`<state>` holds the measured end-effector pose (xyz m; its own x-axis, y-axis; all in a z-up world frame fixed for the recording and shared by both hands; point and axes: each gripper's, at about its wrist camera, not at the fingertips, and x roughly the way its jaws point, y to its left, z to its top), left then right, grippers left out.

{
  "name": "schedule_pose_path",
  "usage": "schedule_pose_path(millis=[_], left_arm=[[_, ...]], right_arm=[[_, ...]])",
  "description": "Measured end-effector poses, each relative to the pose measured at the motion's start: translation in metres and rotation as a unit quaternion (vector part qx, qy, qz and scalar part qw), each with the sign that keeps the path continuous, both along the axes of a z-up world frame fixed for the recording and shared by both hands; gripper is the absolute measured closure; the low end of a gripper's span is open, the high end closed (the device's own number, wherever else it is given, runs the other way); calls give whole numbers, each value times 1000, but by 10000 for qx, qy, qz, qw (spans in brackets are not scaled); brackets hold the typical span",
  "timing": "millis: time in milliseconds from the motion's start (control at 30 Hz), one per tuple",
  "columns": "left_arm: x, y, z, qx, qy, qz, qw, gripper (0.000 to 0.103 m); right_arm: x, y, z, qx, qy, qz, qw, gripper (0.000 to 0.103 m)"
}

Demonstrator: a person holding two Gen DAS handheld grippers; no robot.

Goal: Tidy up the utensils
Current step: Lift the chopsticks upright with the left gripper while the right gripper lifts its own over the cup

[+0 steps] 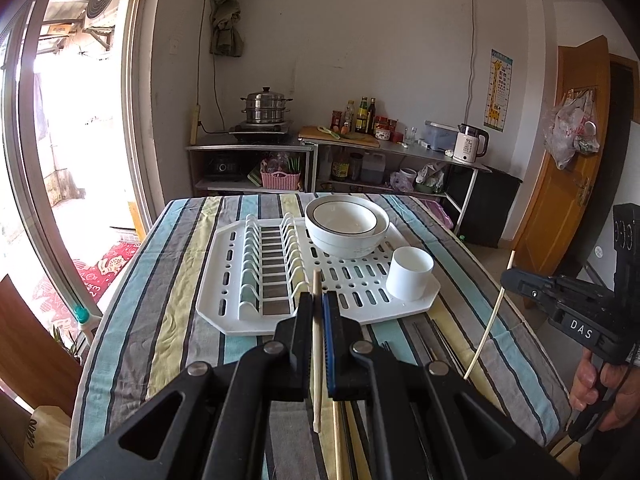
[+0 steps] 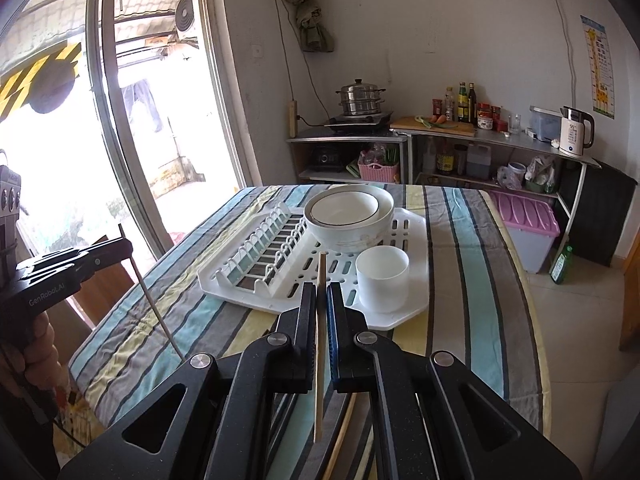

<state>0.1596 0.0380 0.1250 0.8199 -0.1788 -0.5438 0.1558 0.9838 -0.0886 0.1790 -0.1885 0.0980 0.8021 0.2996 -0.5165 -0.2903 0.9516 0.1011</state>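
Left claw [image 1: 319,300] and right claw [image 2: 321,292] both clamped tight, angled downward, each in one hand [image 1: 600,384].

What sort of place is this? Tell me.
Most likely a home kitchen and dining corner: a steamer pot on a hob, sauce bottles, a kettle, and a drying rack on the table.
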Motion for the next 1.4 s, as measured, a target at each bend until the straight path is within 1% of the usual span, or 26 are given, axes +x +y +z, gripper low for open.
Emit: schedule_pose_path(millis=[167,333,500,667,867,967,1033,1133,1233,1400], left_arm=[[29,-21,21,-116,-118,-285,9995,98],[66,-48,40,-310,-226,-594,9975,98],[108,-69,52,-566,-225,-734,9954,98],[147,-88,55,-769,-168,-774,9939,98],[181,-103,44,-946,-16,-830,9920,98],[193,-106,30,-1030,141,-832,9911,98],[200,-106,17,-1101,322,-830,9899,98],[207,-110,0,-1080,538,-822,9893,98],[210,-111,-12,-1067,703,-790,9887,98],[215,-111,-22,-958,752,-707,9900,97]], right_arm=[[21,-8,19,-1,-219,-116,9997,98],[48,-25,38,201,-421,-302,9985,98],[78,-39,53,381,-555,-457,9967,98],[109,-48,58,526,-610,-543,9953,98],[140,-53,50,645,-555,-612,9945,98],[152,-54,36,674,-416,-622,9949,98],[160,-55,22,698,-245,-607,9954,98],[169,-55,2,733,-5,-607,9955,98],[175,-57,-10,755,158,-632,9950,98],[179,-62,-14,708,217,-691,9949,98]])
